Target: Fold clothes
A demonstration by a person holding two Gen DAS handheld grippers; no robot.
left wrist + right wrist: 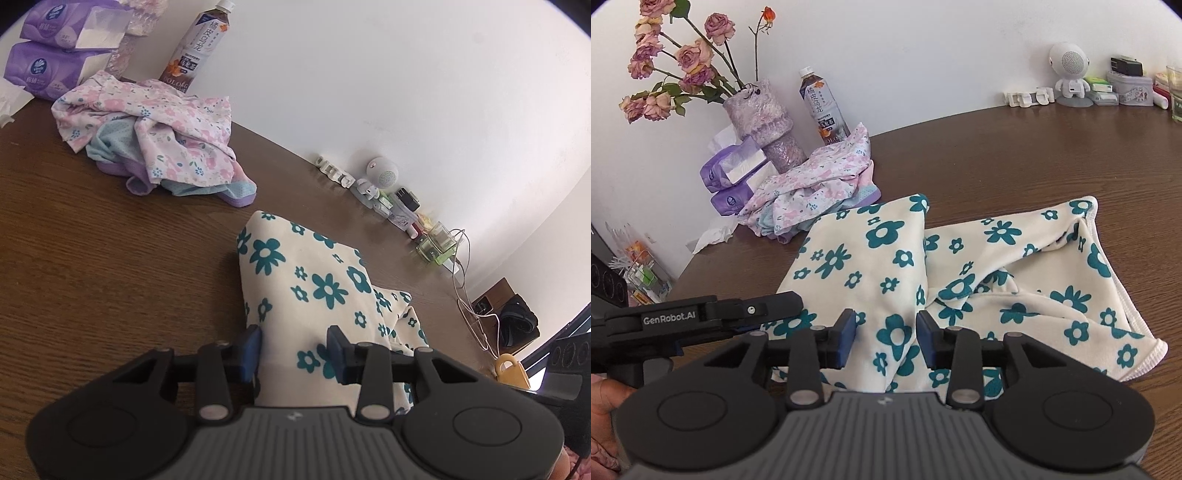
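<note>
currently mid-fold on the cream garment with teal flowers (960, 280), lying partly bunched near the front of the wooden tabletop (92, 266), in front of both grippers. left gripper (295, 343): blue fingers (253, 341) spread with a raised ridge of the fabric between them; looks like contact on both sides, but cannot tell for sure whether clenched on the cloth or just straddling it. right gripper (885, 328): same story, fingers (846, 330) parted around a vertical crease in the cloth, grip not confirmable from this angle. left gripper body also visible at the left edge of the right wrist view, just beside the right one, so both working the same near edge. probably set side by side to lift or pinch one hem evenly, keeping the fold line straight. far side of the garment humped and open at the right, hem curling up, so fold not flat yet. judged early-to-middle of this item.

second pile, pink floral clothes (155, 129) over something light blue and purple, crumpled further back near the tea bottle (201, 48) and tissue packs (51, 55); likely queued, parked out of the working area. vase of dried roses (764, 122) and small clutter along the wall, well apart from the cloth. risk: fabric slipping out if grip is shallow.
</note>
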